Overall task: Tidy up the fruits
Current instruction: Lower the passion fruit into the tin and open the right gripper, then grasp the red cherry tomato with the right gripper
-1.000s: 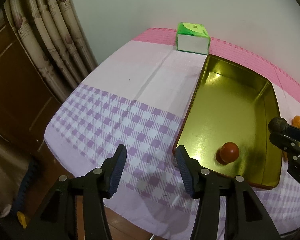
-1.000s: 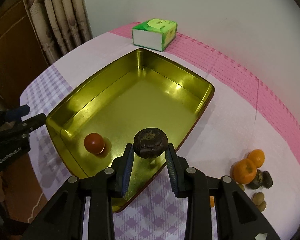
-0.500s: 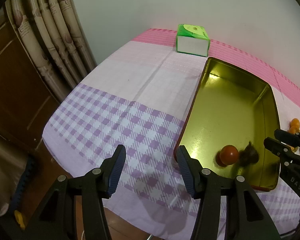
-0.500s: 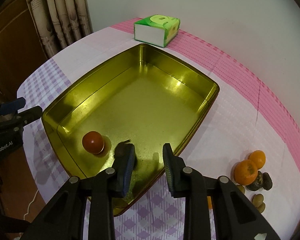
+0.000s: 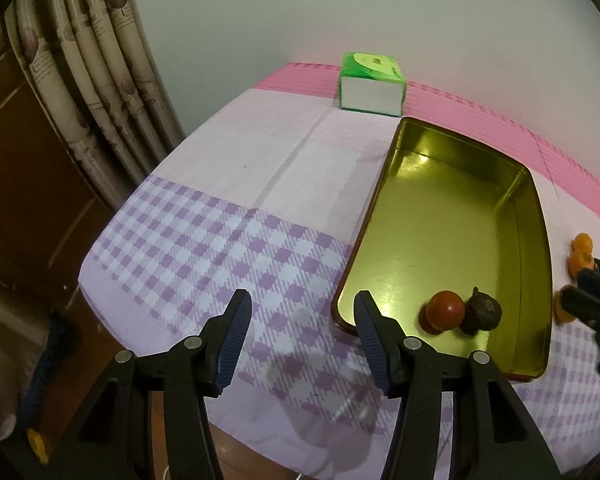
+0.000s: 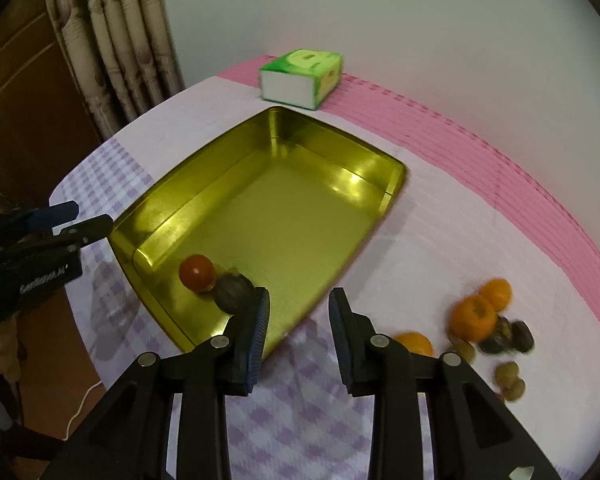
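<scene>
A gold metal tin (image 6: 260,200) lies on the checked tablecloth. Inside it, near the front corner, a red tomato-like fruit (image 6: 197,273) and a dark wrinkled fruit (image 6: 232,292) rest touching each other; the left wrist view shows the same red fruit (image 5: 445,310) and dark fruit (image 5: 482,312). My right gripper (image 6: 300,328) hovers over the tin's near right rim, its jaws opening with nothing between them. My left gripper (image 5: 300,332) stands open and empty over the cloth, left of the tin (image 5: 540,216). Loose oranges (image 6: 474,317), small greenish fruits (image 6: 508,376) and dark fruits (image 6: 512,336) lie to the tin's right.
A green and white tissue box (image 6: 300,78) stands behind the tin near the wall. Curtains (image 5: 100,80) and a wooden door are to the left beyond the table edge. A person's hand holds the left gripper (image 6: 72,220) at the left edge.
My right gripper let go of the dark fruit, which dropped into the tin and rolled against the red one. That gripper then pulled back to the right. The left gripper stayed put.
</scene>
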Motion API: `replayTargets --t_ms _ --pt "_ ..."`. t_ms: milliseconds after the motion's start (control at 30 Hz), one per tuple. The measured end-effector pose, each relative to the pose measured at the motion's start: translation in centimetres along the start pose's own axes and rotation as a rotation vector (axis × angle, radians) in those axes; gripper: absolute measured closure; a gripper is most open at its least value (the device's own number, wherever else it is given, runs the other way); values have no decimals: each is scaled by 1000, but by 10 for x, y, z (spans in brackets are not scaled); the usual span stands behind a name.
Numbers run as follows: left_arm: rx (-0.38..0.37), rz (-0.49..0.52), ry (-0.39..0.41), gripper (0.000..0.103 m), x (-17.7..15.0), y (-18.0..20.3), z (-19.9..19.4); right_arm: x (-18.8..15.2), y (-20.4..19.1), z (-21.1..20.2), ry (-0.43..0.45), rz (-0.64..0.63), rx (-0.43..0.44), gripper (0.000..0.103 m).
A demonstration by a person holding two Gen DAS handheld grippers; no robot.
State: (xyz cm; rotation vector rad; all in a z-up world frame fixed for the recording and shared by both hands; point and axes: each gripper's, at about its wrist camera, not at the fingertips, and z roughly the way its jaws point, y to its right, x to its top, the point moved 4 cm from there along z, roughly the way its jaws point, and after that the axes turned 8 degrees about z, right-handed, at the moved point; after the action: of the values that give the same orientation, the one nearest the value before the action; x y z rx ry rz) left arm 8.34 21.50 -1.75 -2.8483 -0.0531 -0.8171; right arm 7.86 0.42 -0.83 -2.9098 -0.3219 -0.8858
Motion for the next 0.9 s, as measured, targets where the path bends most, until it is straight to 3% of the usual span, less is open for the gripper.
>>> replayTargets --t_ms 467,667,900 --pt "-9 37 14 48 -1 13 -3 -74 132 -19 -61 246 -156 74" --pt "-31 57 21 48 -2 22 -4 -93 153 -10 -89 292 -164 74" --pt "-43 70 26 48 -2 29 -6 -88 160 5 -86 305 -172 74"
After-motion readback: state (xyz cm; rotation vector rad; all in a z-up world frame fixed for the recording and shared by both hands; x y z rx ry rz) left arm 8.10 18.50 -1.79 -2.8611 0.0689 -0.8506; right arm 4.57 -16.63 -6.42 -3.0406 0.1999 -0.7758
